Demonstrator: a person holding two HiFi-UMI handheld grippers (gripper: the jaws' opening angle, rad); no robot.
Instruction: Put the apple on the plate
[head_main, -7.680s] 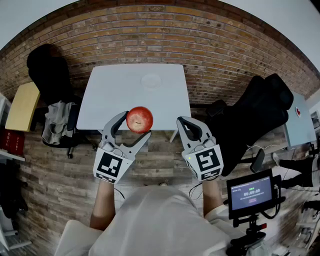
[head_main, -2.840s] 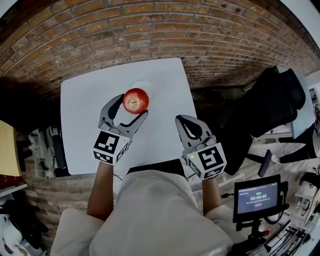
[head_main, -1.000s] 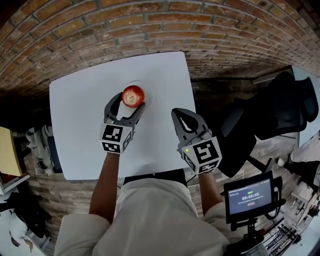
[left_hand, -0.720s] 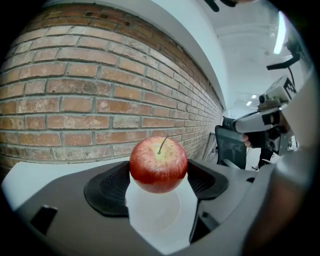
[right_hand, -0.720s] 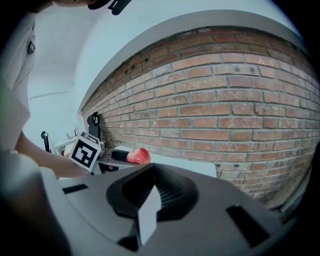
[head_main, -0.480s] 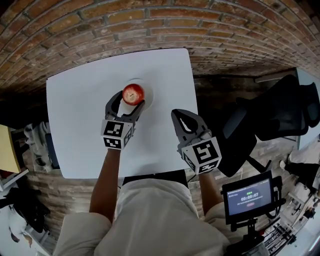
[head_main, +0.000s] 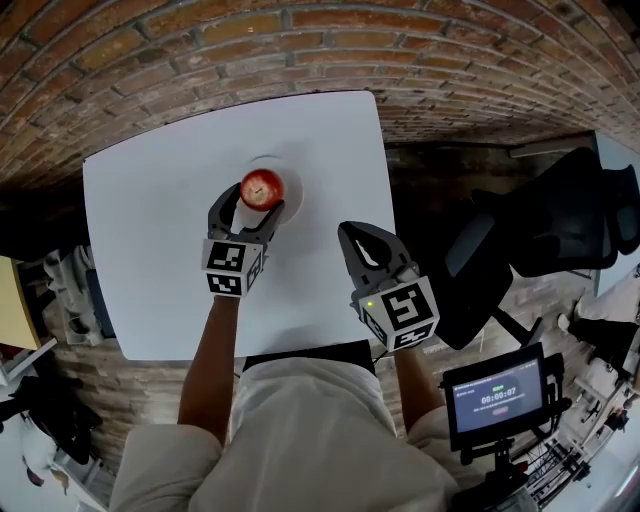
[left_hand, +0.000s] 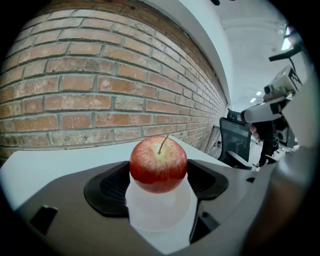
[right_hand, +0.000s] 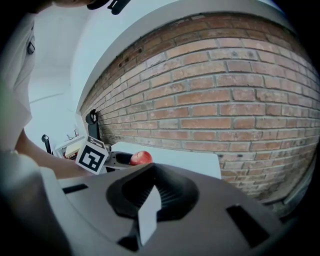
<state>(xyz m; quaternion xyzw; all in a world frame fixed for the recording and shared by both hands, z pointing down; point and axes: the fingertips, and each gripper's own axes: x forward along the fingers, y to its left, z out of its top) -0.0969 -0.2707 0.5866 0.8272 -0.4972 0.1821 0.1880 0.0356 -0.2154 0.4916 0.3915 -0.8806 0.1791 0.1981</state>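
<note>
The apple (left_hand: 158, 164) is pinched between the jaws of my left gripper (head_main: 250, 205), stem up, directly over the white plate (left_hand: 157, 216) on the table (head_main: 140, 250). I cannot tell whether its underside touches the plate. Risk: if I spread the jaws with a gap below, the round fruit drops and may roll over the shallow rim. An uneven release could tip it sideways. My right gripper (head_main: 352, 238) hangs empty, jaws pressed together, too far off to catch it.

A white table (head_main: 150, 255) meets a brick wall (head_main: 200, 40); black chair (head_main: 560, 230) and screen (head_main: 497, 393) sit nearby.
</note>
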